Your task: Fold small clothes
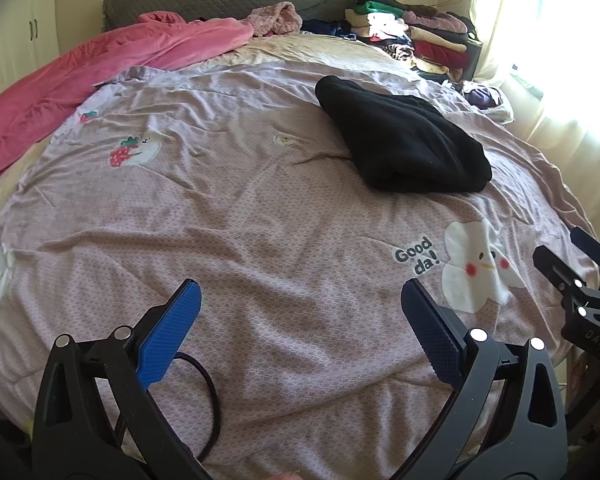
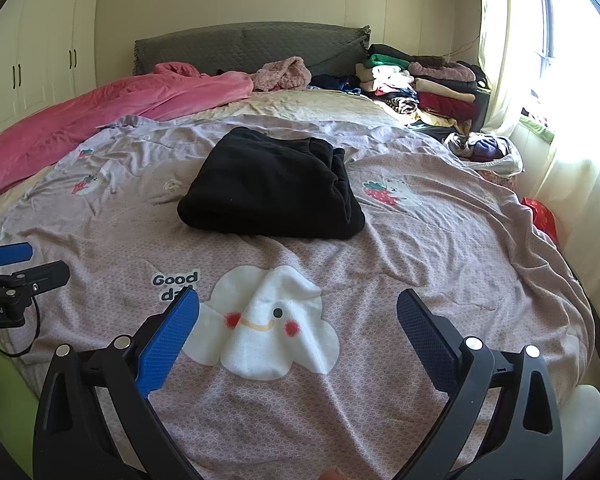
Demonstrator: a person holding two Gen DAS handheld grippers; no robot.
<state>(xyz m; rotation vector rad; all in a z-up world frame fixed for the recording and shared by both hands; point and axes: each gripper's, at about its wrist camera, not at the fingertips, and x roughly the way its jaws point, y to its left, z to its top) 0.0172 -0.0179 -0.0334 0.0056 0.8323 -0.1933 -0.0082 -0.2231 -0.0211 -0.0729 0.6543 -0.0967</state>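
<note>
1. Now our left gripper (image 1: 300, 332) and right gripper (image 2: 298, 340) have fingers wide apart, holding nothing.
2. The black folded garment (image 2: 270, 190) lies on the bed's quilt (image 2: 440, 280), ahead.
3. We might pinch quilt too, or mess its folds.

**Hidden and Cut Off**

We cannot see inside the folded black garment (image 2: 270, 186). The right hand-held gripper (image 1: 580, 272) is cut by the left view's edge. Items in the clothes pile (image 2: 424, 84) blur together.
</note>
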